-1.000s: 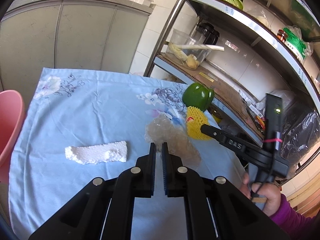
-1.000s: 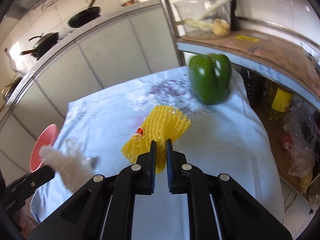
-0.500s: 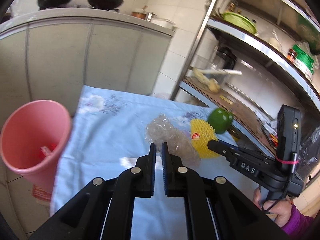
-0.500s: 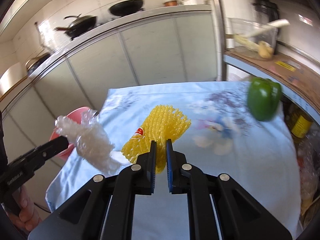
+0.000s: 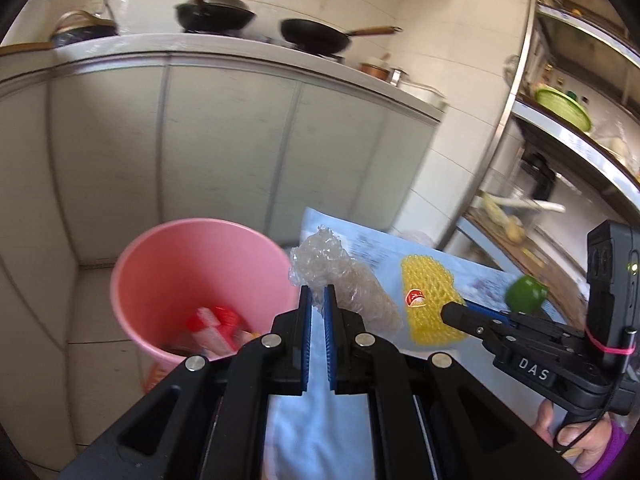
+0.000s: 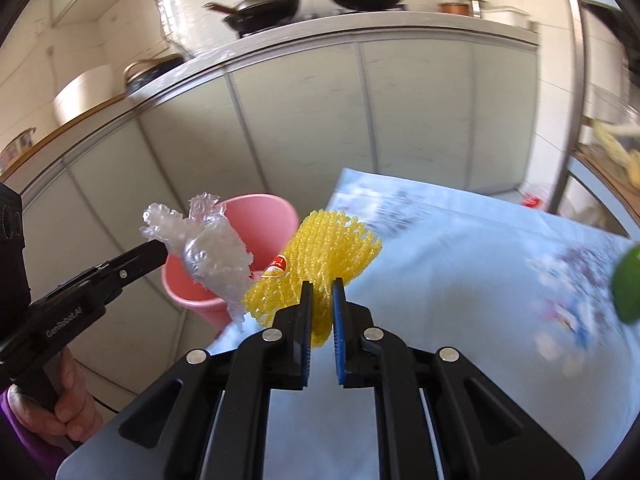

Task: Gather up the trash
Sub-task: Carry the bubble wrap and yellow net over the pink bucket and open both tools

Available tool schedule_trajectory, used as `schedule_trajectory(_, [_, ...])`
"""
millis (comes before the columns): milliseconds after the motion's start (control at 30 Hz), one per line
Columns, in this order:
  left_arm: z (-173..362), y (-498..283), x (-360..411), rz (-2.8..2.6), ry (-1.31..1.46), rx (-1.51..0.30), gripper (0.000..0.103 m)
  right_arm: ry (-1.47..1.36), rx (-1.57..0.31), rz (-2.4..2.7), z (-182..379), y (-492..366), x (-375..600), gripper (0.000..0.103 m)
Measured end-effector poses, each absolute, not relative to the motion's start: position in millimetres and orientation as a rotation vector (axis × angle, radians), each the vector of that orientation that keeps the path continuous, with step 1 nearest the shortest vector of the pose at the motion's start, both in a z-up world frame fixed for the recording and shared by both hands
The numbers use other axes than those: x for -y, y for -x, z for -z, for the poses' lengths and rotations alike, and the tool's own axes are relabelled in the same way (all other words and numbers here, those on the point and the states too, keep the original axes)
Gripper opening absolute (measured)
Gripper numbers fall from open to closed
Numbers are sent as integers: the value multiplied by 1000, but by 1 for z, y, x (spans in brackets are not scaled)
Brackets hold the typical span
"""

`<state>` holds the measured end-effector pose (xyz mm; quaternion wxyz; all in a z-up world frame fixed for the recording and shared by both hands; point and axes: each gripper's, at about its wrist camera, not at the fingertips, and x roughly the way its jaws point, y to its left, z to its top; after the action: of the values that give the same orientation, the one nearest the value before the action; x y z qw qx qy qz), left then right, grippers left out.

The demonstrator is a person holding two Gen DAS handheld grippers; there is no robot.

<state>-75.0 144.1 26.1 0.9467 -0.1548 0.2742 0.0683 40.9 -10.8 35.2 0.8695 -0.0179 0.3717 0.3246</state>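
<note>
Crinkly clear plastic wrap (image 5: 340, 276), featherlight, floppy, pinched in left gripper (image 5: 317, 304) beside pink plastic bin (image 5: 192, 276). Yellow foam fruit net (image 6: 320, 264), squashy, clamped at its edge by right gripper (image 6: 322, 300), w/ cloth below.

You get bright daylight from the upper left, glaring off the wall tiles (image 6: 132, 20). Motion blur smears the green pepper (image 6: 628, 286), tablecloth print (image 6: 560, 300) and shelf (image 5: 580, 128); both claws stay sharp. Fisheye bends the cabinets (image 5: 200, 140) and darkens the corners
</note>
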Motion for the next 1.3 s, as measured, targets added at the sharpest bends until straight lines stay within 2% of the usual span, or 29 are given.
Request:
schedule_trajectory(533, [11,77,-220,-386,306,-605,6,137,-861,-820,-6,-64,-106,10])
schedule_trajectory(1033, [43,71,-235,-446,303,-691,8,146,-966,-821,26,-78,-129,11])
schedule_trajectory(1200, [43,71,-235,-442,312,-701,11,123,-979,-828,28,-83,-128,24])
schedule_trajectory(1300, [42,69,-235,-441,316,-701,14,117,-974,-829,28,-84,-125,27])
